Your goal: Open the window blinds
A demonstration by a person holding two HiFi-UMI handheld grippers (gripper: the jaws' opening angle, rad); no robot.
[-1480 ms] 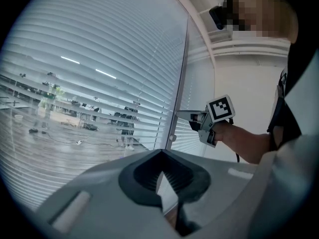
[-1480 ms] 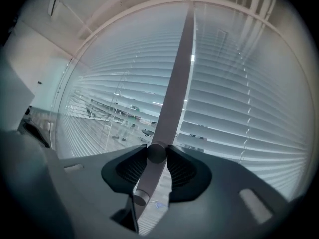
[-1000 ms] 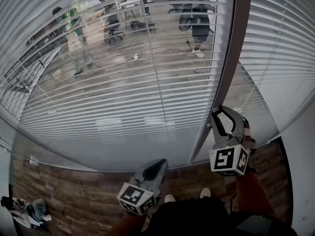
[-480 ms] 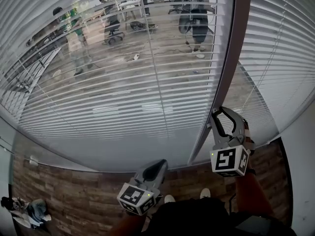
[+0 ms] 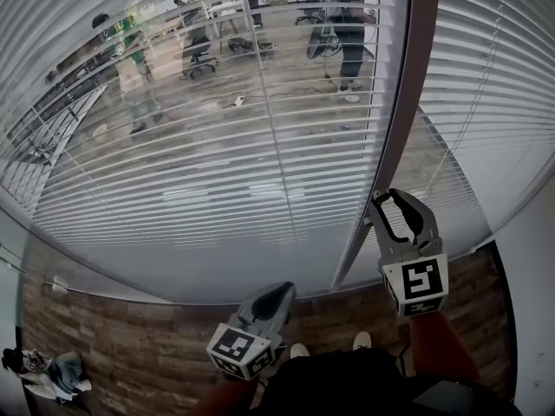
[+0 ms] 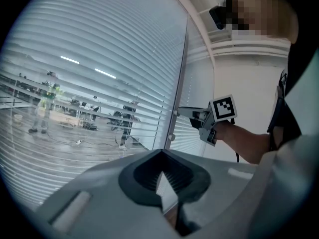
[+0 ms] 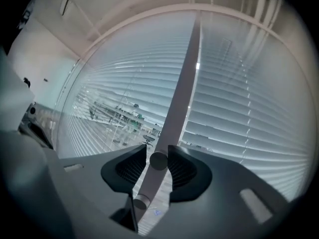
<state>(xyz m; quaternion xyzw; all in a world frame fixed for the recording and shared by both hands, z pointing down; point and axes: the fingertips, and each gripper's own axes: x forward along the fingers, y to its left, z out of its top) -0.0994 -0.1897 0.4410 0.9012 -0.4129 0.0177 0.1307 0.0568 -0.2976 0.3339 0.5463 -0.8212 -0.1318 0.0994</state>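
The right claw (image 5: 390,201), gripping the round knob (image 7: 158,161) on the window frame (image 5: 397,120) though its jaws have just opened slightly, is now rolled over compared with a second ago, so it is probably turning the knob, yet the blinds (image 5: 499,102) beside it look closed; the left claw (image 5: 279,291) rests closed together and empty.

In the head view the right gripper (image 5: 388,202) hides the knob (image 7: 158,161) it pinches. The blinds (image 5: 217,189) run off the top and both side edges. The heap (image 5: 54,373) on the floor at near left is too blurred to name; slats stripe the far people (image 5: 349,33).
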